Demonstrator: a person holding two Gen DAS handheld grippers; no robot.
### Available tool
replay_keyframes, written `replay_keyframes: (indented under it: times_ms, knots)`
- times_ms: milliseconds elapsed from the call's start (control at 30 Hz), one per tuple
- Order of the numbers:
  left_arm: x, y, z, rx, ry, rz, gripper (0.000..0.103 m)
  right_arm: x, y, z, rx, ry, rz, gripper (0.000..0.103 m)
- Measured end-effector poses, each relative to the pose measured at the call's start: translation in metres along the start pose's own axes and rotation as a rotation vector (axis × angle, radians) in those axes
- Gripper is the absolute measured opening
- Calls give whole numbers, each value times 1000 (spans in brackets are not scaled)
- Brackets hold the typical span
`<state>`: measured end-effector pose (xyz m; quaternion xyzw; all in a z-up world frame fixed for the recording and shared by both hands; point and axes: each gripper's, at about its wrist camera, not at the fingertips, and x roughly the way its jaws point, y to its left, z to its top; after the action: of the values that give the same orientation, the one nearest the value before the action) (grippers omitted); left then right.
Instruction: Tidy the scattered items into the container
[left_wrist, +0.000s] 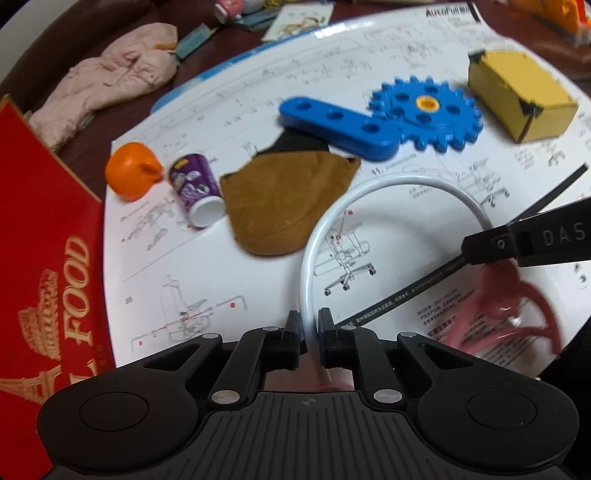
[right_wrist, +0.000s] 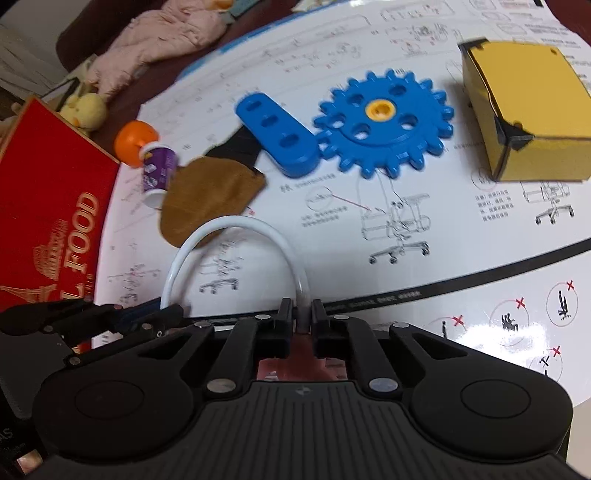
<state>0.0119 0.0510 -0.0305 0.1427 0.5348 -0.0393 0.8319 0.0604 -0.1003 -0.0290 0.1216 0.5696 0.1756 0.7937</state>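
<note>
Both tongs clamp one white tube (left_wrist: 373, 188): left tongs (left_wrist: 308, 328) on one end; right tongs (right_wrist: 298, 317) on the other. The red box (left_wrist: 44, 229) reads "FOOD"; the sheet (left_wrist: 406, 51) reads "AutoFull".

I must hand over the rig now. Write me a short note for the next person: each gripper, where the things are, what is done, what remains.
Left gripper: shut on one end of the white tube.
Right gripper: shut on the other end, so the tube arches between them above the instruction sheet.
Still on the sheet: blue gear, blue bar, yellow box, brown pouch, purple can, orange piece.
Red box lies at the left; its inside is not in view.
Done: nothing seen put away.
Left: the tube, then everything else.
</note>
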Motion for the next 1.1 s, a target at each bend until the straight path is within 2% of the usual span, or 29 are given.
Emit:
replay_keyframes:
  times_ms: [167,333,500,567,733,800,833,867,933,967,1000,1033,1067,1100]
  knots:
    - [-26,10,0,-25,-42,-4,4,-12,12,1,-27,-28,26,9]
    - [-48,18,3,-55,-73,-18,4,-32,29,6,-85,-92,43,10]
    - [-67,19,1,-50,-134,-23,0,-44,36,9,-100,-138,66,10]
    - [-70,16,0,-30,-161,-9,0,-44,38,8,-109,-151,72,9]
    - [-54,21,-5,-40,-168,7,1,-37,31,8,-87,-149,56,9]
    - [-44,30,-7,-64,-154,-12,10,-34,25,9,-71,-142,42,9]
    - [-40,34,-8,-76,-147,-20,22,-34,23,9,-66,-139,38,9]
    - [-36,36,-8,-81,-145,-24,27,-33,21,9,-64,-136,33,9]
    - [-31,38,-7,-90,-149,-27,32,-31,19,9,-61,-129,24,9]
    - [-29,38,-5,-94,-152,-38,45,-30,19,10,-60,-126,25,9]
    - [-27,37,-3,-97,-160,-52,54,-30,19,10,-60,-124,25,9]
    - [-24,35,1,-96,-173,-61,70,-29,20,9,-61,-124,26,9]
    - [-20,33,5,-93,-181,-55,78,-29,22,9,-64,-124,26,9]
    - [-16,30,9,-84,-183,-47,79,-29,23,9,-69,-124,27,9]
